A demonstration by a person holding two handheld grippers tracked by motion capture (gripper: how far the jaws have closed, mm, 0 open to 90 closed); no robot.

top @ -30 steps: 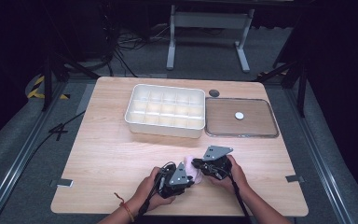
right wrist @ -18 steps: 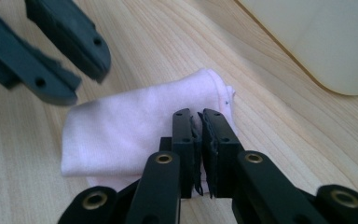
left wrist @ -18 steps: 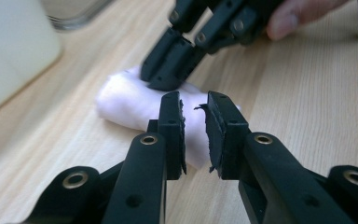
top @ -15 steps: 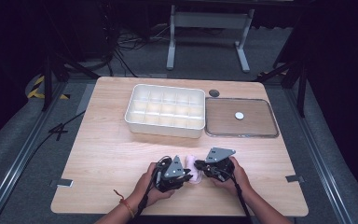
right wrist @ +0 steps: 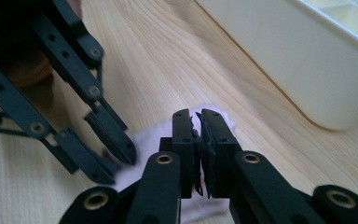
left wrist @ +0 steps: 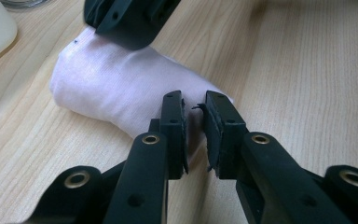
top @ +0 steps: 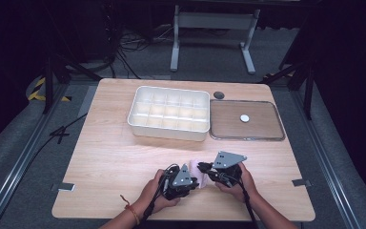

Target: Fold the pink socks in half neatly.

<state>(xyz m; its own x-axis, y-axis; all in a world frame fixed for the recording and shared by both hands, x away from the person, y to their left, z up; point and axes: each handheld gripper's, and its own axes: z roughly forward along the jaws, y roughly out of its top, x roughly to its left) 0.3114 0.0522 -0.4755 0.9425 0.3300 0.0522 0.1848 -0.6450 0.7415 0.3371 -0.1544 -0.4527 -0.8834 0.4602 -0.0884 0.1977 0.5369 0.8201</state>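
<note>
A small pale pink cloth (top: 193,165) lies folded on the wooden table (top: 109,157) near its front edge, between my two hands. My left gripper (top: 196,183) comes at it from the left and its jaws are shut on the near fold of the cloth (left wrist: 121,93). My right gripper (top: 202,167) meets it from the right, jaws pressed together on the cloth's (right wrist: 144,135) other end. In the left gripper view the right gripper's black tip (left wrist: 130,21) rests on the far end of the cloth. The left gripper's fingers (right wrist: 114,140) touch the cloth in the right gripper view.
A white compartment box (top: 169,114) stands at the middle back. Right of it sits a flat grey-rimmed tray (top: 271,136) with a small white disc (top: 244,118) on it. A dark round spot (top: 218,95) marks the table behind the tray.
</note>
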